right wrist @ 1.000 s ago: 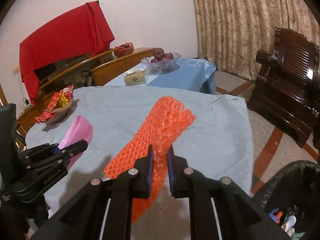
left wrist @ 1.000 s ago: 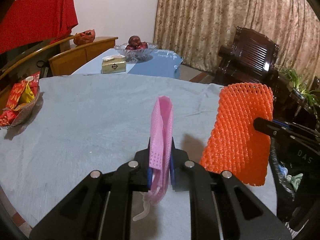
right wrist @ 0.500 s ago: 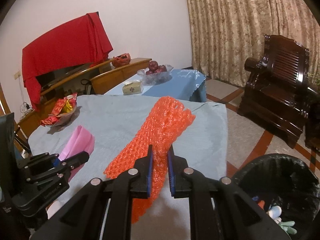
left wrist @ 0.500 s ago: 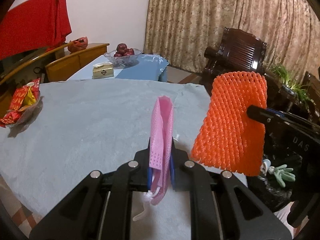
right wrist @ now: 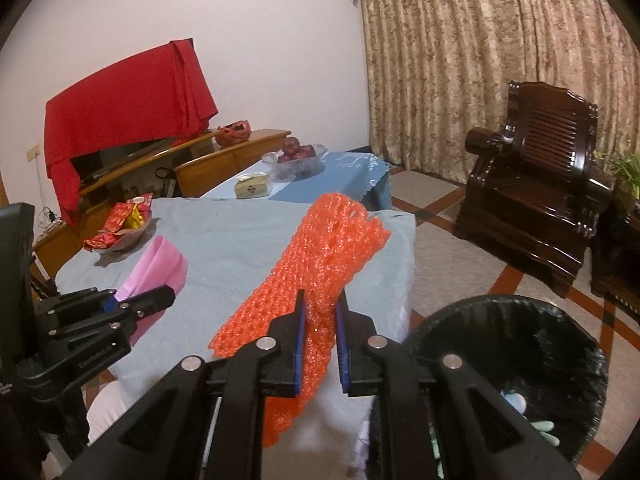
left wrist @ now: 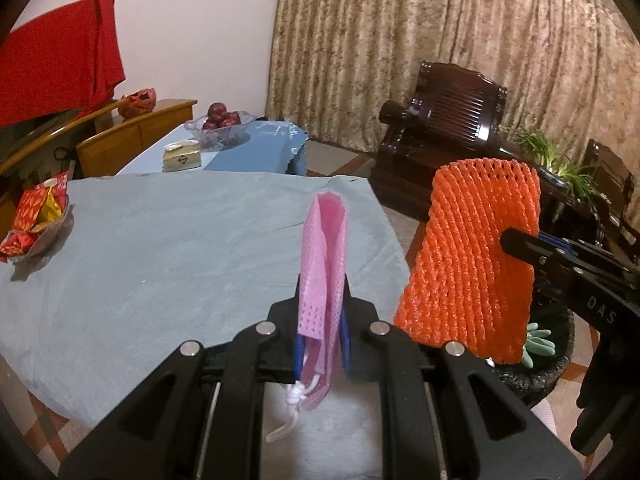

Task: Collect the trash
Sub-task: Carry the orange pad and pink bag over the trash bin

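Observation:
My left gripper (left wrist: pixel 322 312) is shut on a pink foam net sleeve (left wrist: pixel 324 264), held upright above the grey-clothed table (left wrist: pixel 160 264). My right gripper (right wrist: pixel 320 312) is shut on an orange foam net sleeve (right wrist: pixel 320 264), held near the table's right edge. The orange sleeve (left wrist: pixel 472 256) and the right gripper (left wrist: pixel 520 246) show at the right of the left wrist view. The pink sleeve (right wrist: pixel 156 272) and the left gripper (right wrist: pixel 140 304) show at the left of the right wrist view. A black-lined trash bin (right wrist: pixel 520 360) stands on the floor, low right.
A dish of red snack packets (left wrist: pixel 36 220) sits at the table's far left. Behind is a blue-clothed table with a fruit bowl (left wrist: pixel 220 124) and a tissue box (left wrist: pixel 182 156). A dark wooden armchair (right wrist: pixel 536 184) stands right. Pale gloves (left wrist: pixel 538 344) lie in the bin.
Both grippers have pulled back and swung right with their sleeves held. The table's right edge and the trash bin have come much further into view.

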The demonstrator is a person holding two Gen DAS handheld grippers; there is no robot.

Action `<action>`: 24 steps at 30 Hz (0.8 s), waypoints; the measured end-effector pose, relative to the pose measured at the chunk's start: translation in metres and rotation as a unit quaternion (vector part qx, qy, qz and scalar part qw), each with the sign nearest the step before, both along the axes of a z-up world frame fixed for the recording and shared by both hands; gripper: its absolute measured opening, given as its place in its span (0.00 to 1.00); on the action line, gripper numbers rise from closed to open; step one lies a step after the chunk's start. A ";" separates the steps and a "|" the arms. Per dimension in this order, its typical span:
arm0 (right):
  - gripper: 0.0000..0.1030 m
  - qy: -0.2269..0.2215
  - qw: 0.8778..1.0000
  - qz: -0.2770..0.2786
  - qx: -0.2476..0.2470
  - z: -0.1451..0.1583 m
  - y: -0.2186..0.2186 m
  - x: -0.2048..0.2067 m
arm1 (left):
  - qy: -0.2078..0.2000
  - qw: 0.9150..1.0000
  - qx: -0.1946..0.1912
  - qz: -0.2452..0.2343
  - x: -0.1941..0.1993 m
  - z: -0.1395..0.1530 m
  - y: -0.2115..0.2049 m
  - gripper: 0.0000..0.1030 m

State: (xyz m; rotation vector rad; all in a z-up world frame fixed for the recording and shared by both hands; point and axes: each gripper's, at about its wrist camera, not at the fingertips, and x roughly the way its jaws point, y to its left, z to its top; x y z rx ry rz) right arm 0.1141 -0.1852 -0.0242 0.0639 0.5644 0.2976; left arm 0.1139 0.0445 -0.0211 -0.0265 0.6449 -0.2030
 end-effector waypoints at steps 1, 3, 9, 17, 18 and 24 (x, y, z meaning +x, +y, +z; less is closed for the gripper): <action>0.13 0.000 1.000 -0.003 0.000 0.000 -0.005 -0.003 | -0.001 1.000 0.001 -0.003 -0.001 0.001 -0.004 0.13; 0.13 -0.002 1.000 -0.013 0.000 0.001 -0.014 -0.006 | -0.003 1.000 0.000 -0.011 -0.002 0.003 -0.013 0.13; 0.13 -0.005 0.999 -0.040 -0.002 0.002 -0.043 -0.010 | -0.002 0.999 -0.002 -0.039 0.002 0.002 -0.037 0.16; 0.13 0.003 0.996 -0.090 -0.008 -0.008 -0.091 -0.015 | -0.007 0.996 0.004 -0.092 0.013 -0.004 -0.083 0.16; 0.13 0.004 0.995 -0.097 -0.010 -0.009 -0.096 -0.015 | -0.008 0.995 0.003 -0.099 0.013 -0.005 -0.088 0.16; 0.13 0.019 0.990 -0.139 -0.023 -0.022 -0.134 -0.016 | -0.013 0.989 0.007 -0.147 0.026 -0.015 -0.130 0.16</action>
